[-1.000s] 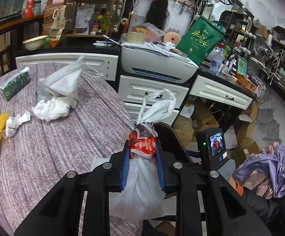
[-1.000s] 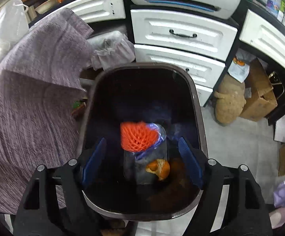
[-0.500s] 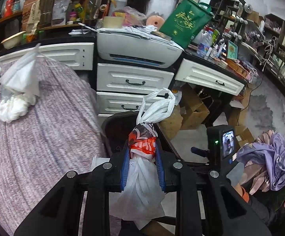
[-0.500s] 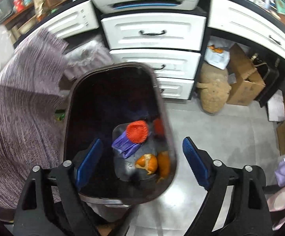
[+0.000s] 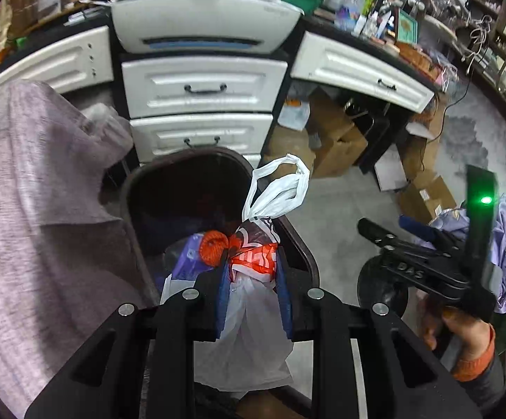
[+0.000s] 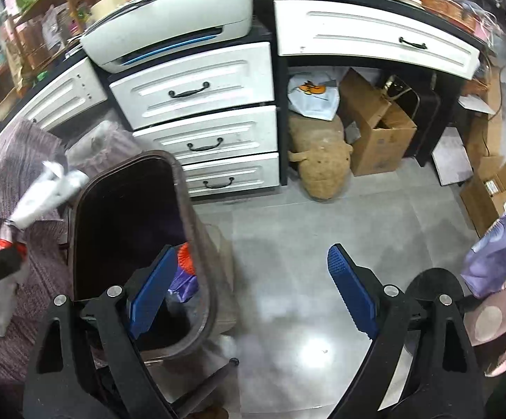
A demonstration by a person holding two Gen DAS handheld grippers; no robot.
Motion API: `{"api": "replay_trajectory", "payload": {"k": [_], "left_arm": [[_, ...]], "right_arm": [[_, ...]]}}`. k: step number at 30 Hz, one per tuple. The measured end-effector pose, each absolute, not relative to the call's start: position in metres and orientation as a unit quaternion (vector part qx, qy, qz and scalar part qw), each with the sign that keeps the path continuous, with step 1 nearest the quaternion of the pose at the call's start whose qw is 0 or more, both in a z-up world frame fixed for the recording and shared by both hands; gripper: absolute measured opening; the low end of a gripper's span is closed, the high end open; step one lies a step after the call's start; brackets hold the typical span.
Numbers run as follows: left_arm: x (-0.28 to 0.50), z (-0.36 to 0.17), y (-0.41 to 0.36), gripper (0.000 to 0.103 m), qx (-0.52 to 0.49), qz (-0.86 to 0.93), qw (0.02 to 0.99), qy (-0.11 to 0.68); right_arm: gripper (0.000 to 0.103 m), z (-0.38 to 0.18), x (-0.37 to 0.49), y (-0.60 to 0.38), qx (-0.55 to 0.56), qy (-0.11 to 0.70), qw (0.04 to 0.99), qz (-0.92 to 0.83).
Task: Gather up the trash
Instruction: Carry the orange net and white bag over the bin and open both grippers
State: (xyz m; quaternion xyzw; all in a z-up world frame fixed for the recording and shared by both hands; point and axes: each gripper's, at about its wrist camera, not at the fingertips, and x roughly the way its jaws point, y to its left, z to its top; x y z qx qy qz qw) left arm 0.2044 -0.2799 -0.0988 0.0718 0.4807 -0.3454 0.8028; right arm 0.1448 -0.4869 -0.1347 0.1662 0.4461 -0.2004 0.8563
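The white plastic bag (image 5: 249, 317), knotted at the top with 2 loop handles (image 5: 281, 188) and a red-and-dark printed band at its neck, is clamped between the blue pads (image 5: 223, 300) of the left gripper (image 5: 253, 279), whose jaws are nearly closed on it. It hangs over the right part of the open dark trash bin (image 5: 134, 188), its handles rising above the bin's right rim. Inside the bin lie an orange foam net (image 5: 211, 244) and a purple wrapper (image 5: 190, 258), near the rim closest to the camera.

The right gripper (image 6: 253, 279) has its jaws spread wide with nothing between them; its left pad (image 6: 151, 293) sits over the bin's right rim and its right pad (image 6: 349, 296) over the grey tiled floor (image 6: 288, 230). In the left wrist view a hand (image 5: 462, 328) in an orange cuff holds that gripper, right of the bin.

A purple-grey tablecloth (image 5: 40, 230) hangs just left of the bin. Behind the bin stands a white drawer unit (image 6: 200, 122) with a white printer (image 6: 169, 31) on top, and cardboard boxes (image 6: 375, 129) sit under the desk to its right.
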Motion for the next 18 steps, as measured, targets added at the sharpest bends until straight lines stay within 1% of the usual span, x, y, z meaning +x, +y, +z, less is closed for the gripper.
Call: {"api": "replay_trajectory", "payload": {"k": [5,7,10,11,12,13,15,17,18], "left_arm": [[0.206,-0.115,-0.297,0.025,0.092,-0.34,0.795,0.493],[0.206,-0.121,-0.301,0.027,0.099,-0.339,0.792,0.499],[0.207,-0.129,-0.305,0.04,0.105,-0.337,0.787,0.506],[0.207,-0.129,-0.305,0.053,0.105,-0.338,0.787,0.506],[0.206,-0.13,-0.304,0.069,0.104,-0.337,0.789,0.503],[0.205,-0.13,-0.305,0.075,0.103,-0.337,0.791,0.5],[0.202,-0.129,-0.304,0.084,0.103,-0.338,0.795,0.492],[0.201,-0.128,-0.306,0.088,0.104,-0.34,0.795,0.492],[0.2,-0.127,-0.305,0.089,0.103,-0.342,0.794,0.491]], "right_arm": [[0.087,-0.136,0.138,-0.496,0.173,0.444,0.854,-0.206],[0.087,-0.135,0.138,-0.496,0.173,0.444,0.855,-0.206],[0.087,-0.135,0.138,-0.495,0.173,0.442,0.856,-0.205],[0.087,-0.135,0.138,-0.495,0.174,0.442,0.856,-0.204],[0.087,-0.135,0.138,-0.495,0.174,0.442,0.856,-0.204],[0.087,-0.135,0.138,-0.495,0.174,0.442,0.856,-0.204],[0.087,-0.135,0.138,-0.495,0.174,0.443,0.856,-0.203],[0.087,-0.135,0.138,-0.494,0.174,0.444,0.855,-0.203],[0.087,-0.136,0.139,-0.494,0.174,0.444,0.855,-0.203]]}}
